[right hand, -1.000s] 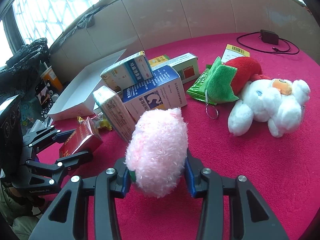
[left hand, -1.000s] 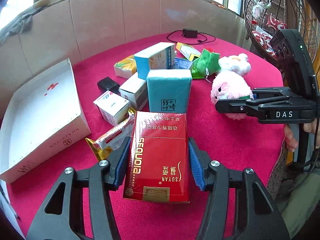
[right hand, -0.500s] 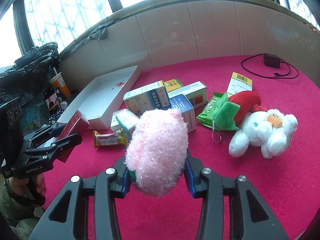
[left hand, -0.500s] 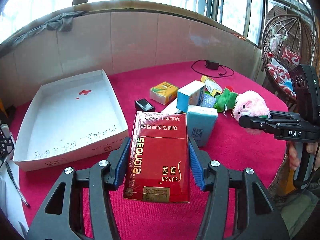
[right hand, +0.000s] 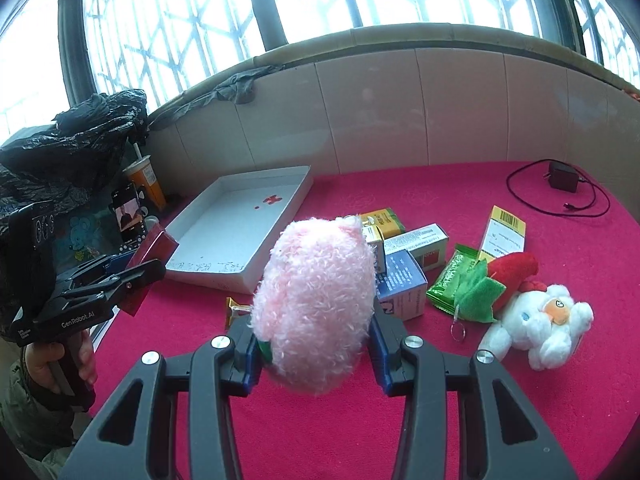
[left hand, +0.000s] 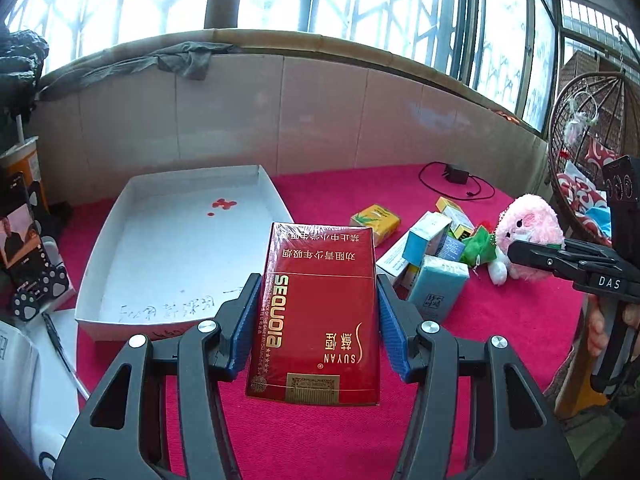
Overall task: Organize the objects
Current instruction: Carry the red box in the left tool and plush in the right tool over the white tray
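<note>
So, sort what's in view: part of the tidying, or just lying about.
Tidying:
- red cigarette pack, in left hand-held gripper
- pink plush, in right hand-held gripper
- white tray
- white plush

Lying about:
- charger
- phone
- paper cup

Two plush toys: a pink one (right hand: pixel 316 304) between the right gripper's pads, a white one (right hand: pixel 536 332) to its right. One red carton (left hand: pixel 316 312) in the left gripper. One white tray (left hand: pixel 180 248) ahead-left of it. One charger (right hand: pixel 562 176) far beyond.

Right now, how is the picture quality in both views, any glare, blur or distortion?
Left wrist view: windows blown out white, wall top bowed by fisheye, red box sharp. Right wrist view: same window glare, dark corners, pink plush crisp, no motion blur.
</note>
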Motion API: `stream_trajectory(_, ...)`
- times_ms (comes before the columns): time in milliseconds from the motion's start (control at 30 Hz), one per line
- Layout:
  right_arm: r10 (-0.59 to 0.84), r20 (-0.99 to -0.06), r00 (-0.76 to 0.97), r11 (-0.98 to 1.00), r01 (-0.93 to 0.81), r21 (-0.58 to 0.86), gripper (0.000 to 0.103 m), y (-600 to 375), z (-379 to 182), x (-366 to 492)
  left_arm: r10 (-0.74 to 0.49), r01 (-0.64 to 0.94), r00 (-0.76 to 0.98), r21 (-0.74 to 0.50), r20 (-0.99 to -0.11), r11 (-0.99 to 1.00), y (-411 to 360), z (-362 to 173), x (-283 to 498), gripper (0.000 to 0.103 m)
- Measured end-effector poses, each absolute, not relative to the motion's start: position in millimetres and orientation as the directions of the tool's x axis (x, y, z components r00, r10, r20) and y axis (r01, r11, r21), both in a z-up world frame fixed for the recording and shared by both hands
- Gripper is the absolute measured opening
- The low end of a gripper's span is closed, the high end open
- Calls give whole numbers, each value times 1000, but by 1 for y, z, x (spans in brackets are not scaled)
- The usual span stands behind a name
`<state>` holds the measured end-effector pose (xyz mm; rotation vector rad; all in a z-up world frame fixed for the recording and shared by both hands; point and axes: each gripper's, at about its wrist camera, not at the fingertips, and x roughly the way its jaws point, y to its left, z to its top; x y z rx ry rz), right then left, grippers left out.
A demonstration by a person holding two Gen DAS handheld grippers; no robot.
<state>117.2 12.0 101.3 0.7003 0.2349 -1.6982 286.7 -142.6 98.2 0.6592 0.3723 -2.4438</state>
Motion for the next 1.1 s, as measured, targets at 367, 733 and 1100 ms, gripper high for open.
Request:
stream_trajectory(367, -845, -526, -97, -226, 956, 188, 43, -9, 123, 132, -490, 638, -690, -127, -533, -760, -153, 94, 300, 55)
stream_trajectory(733, -848, -523, -81, -189, 969, 157, 43, -42, 137, 149, -526, 678, -669, -142, -525, -721, -169, 95, 318, 55)
stream_trajectory(1100, -843, -536, -46, -144, 979, 143, 43, -80, 141, 167, -565, 720, -633, -136, -529, -681, -189, 97, 328, 55)
